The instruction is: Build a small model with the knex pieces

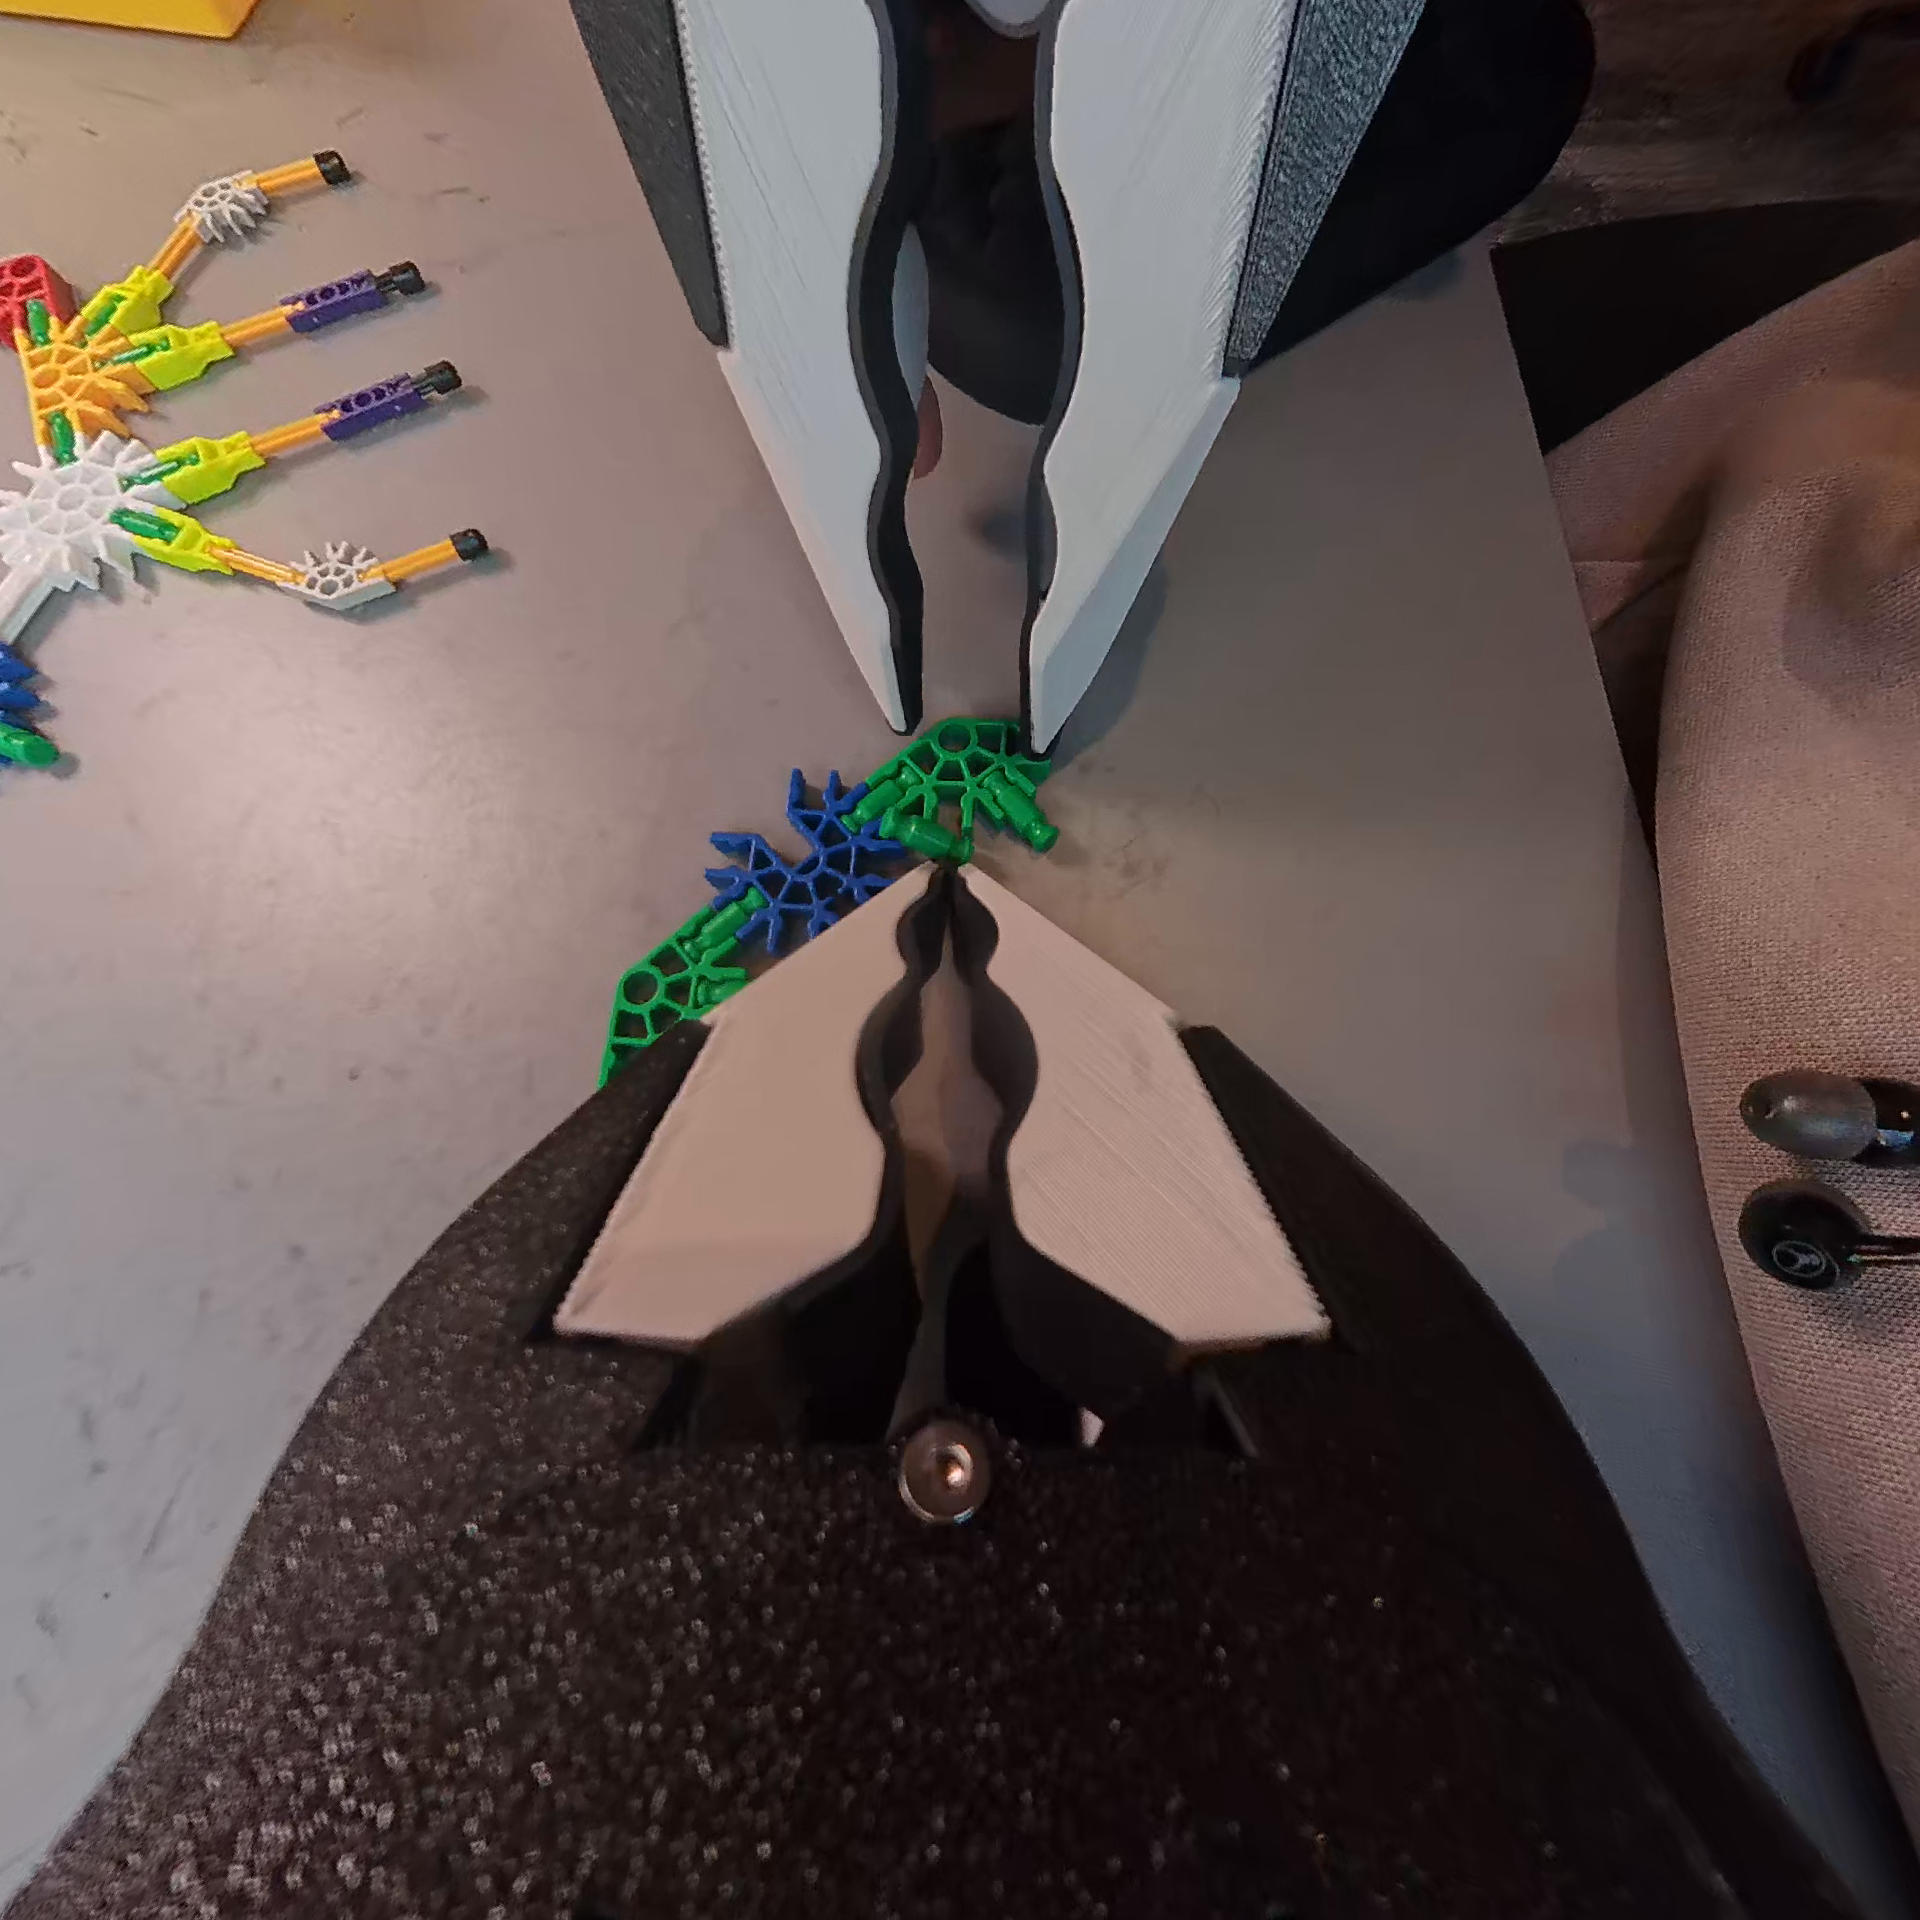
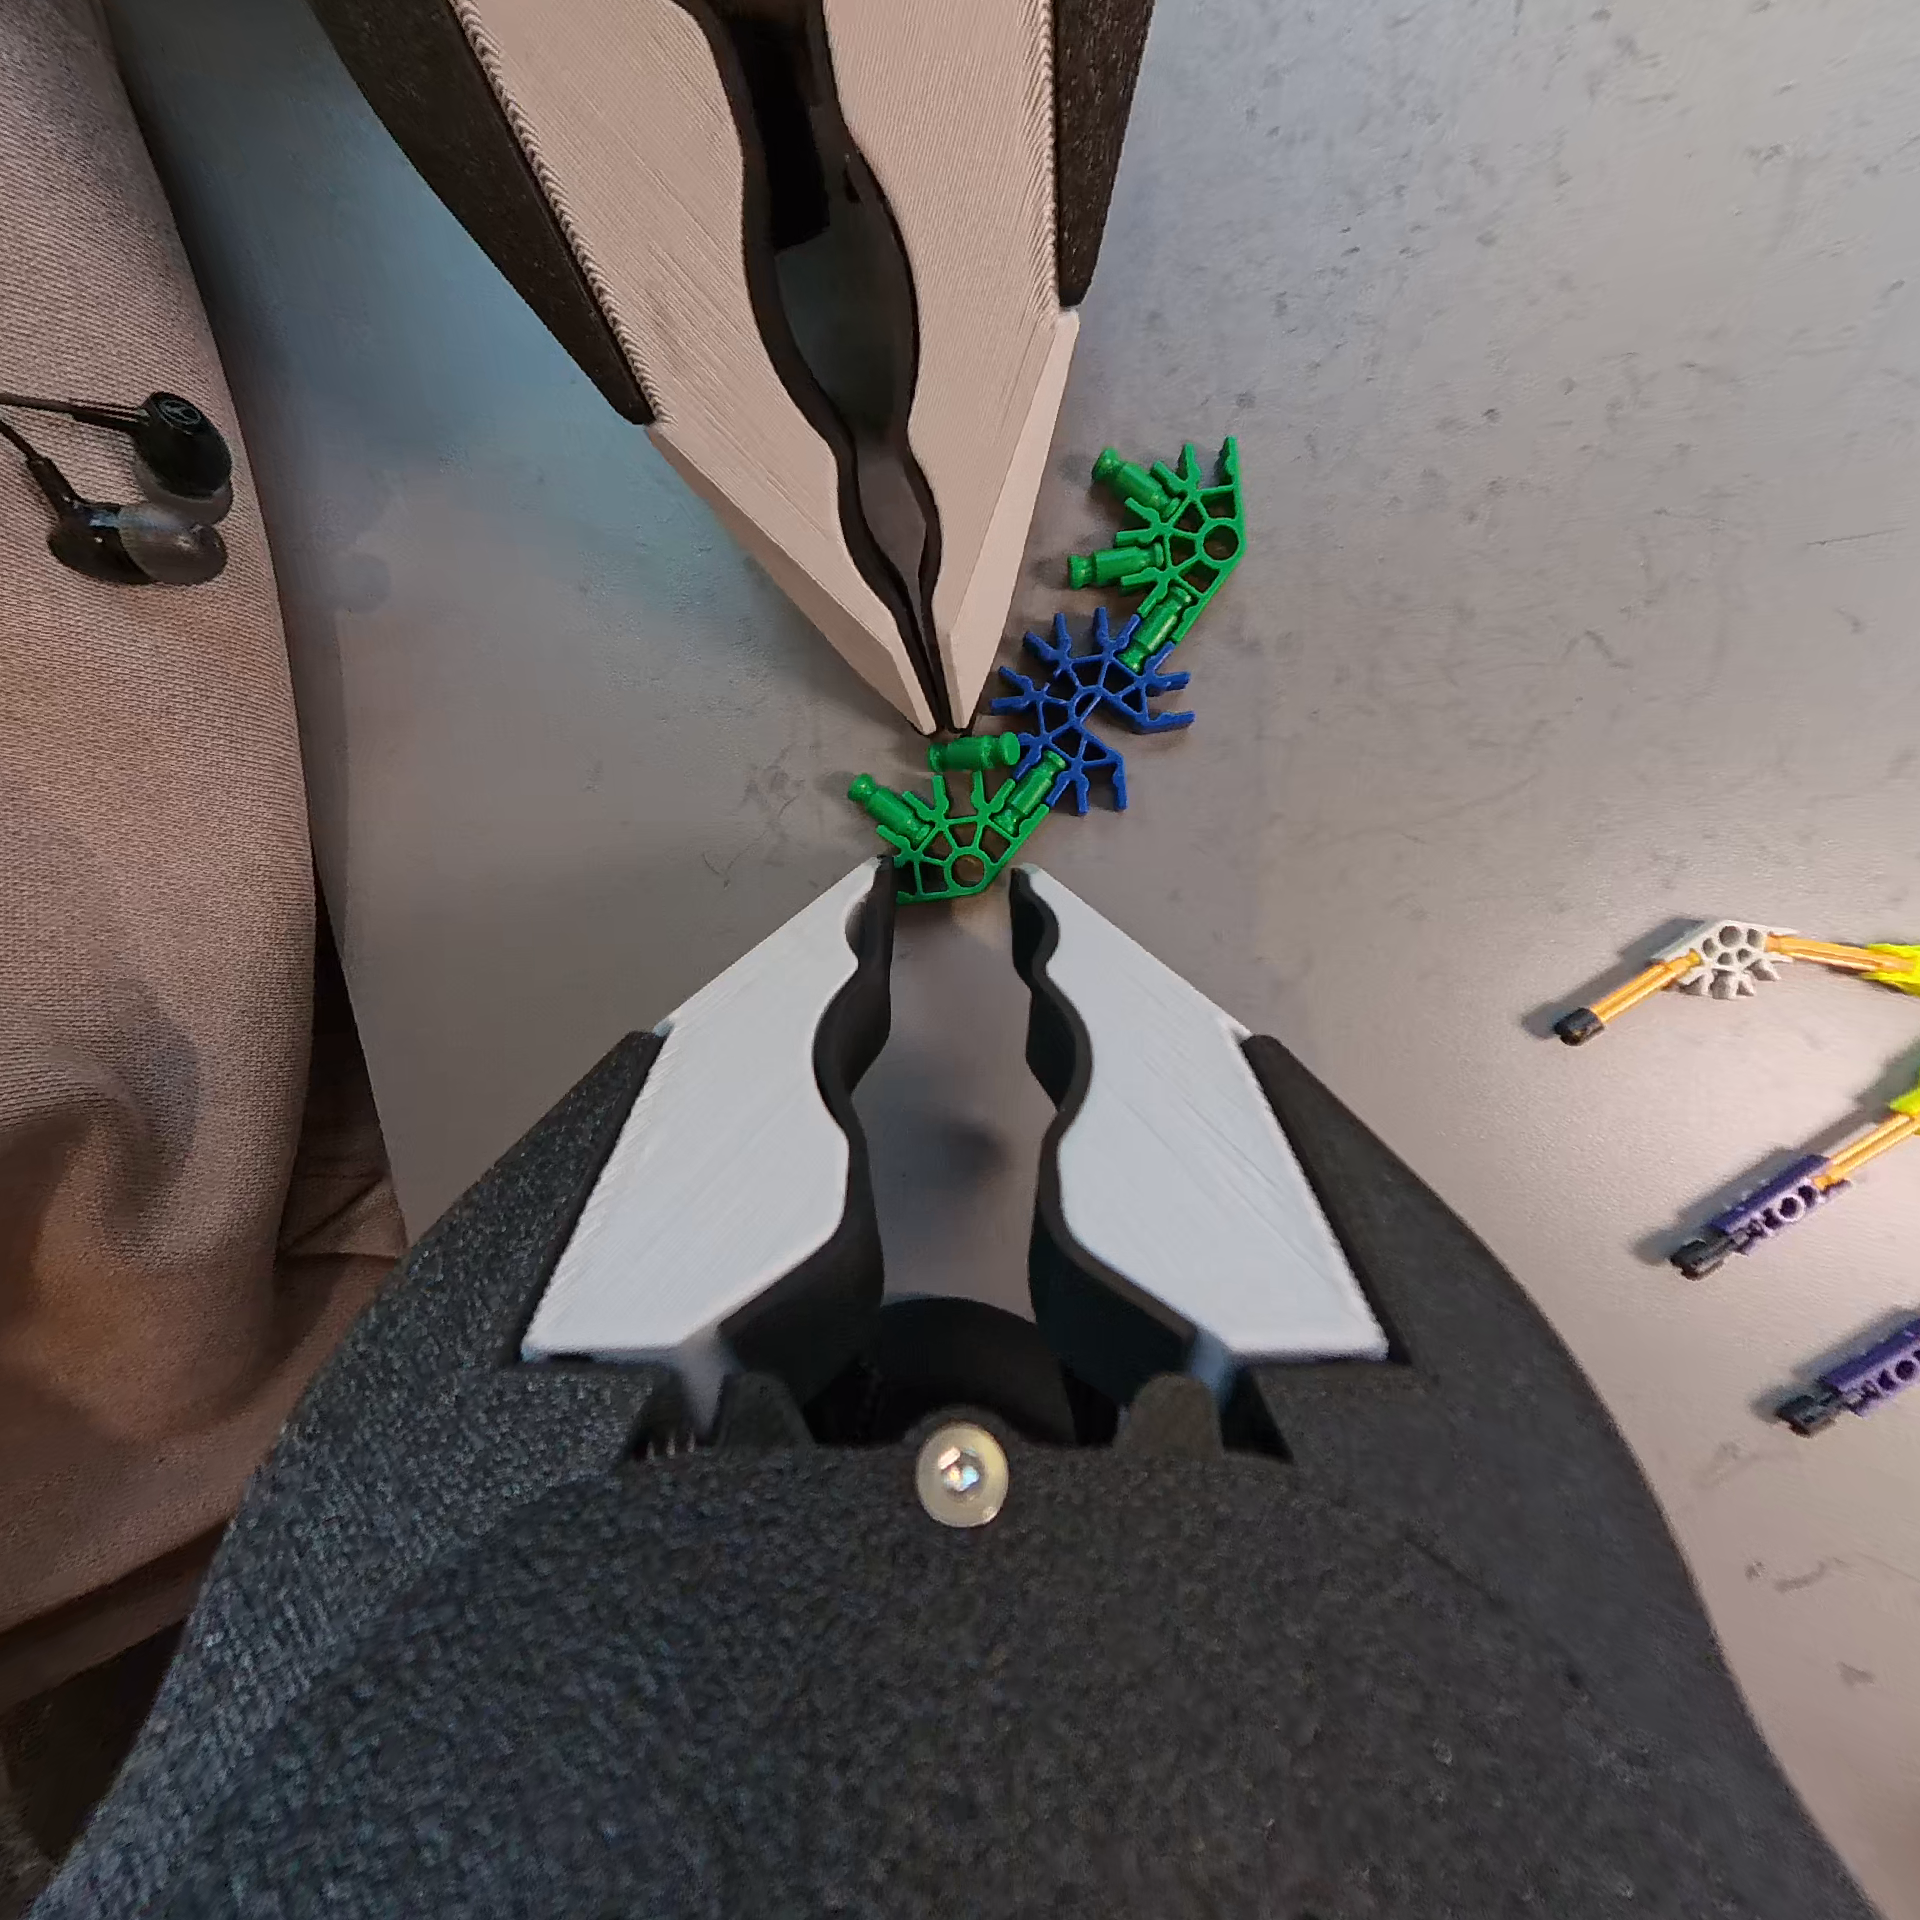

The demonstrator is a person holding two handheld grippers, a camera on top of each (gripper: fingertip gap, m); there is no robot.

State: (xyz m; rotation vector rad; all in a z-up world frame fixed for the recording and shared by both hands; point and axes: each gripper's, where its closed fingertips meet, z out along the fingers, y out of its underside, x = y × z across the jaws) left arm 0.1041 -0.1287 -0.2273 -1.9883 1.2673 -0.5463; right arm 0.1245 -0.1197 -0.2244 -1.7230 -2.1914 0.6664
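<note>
**Two grippers at a green-and-blue connector chain on the grey bench**

On the grey bench, at the far left of the left wrist view, lies a multicoloured plastic rod-and-connector assembly with orange, white and lime hubs and yellow rods ending in purple sleeves and black caps. It lies well apart from both grippers.

At centre lies a small flat chain of plastic construction pieces: a blue snowflake-shaped connector joined by short green rods to a green fan-shaped connector at each end.

The left gripper has its beige fingers closed tip to tip, with nothing visibly held. The tips sit just beside a short green rod on the near fan connector; contact cannot be confirmed.

The right gripper has its white fingers partly open. They straddle the outer edge of the same green fan connector; one tip appears to touch it, the other stands just clear.

At the right edge of the left wrist view, a pair of black earbuds rests on beige fabric beside the bench.
</note>
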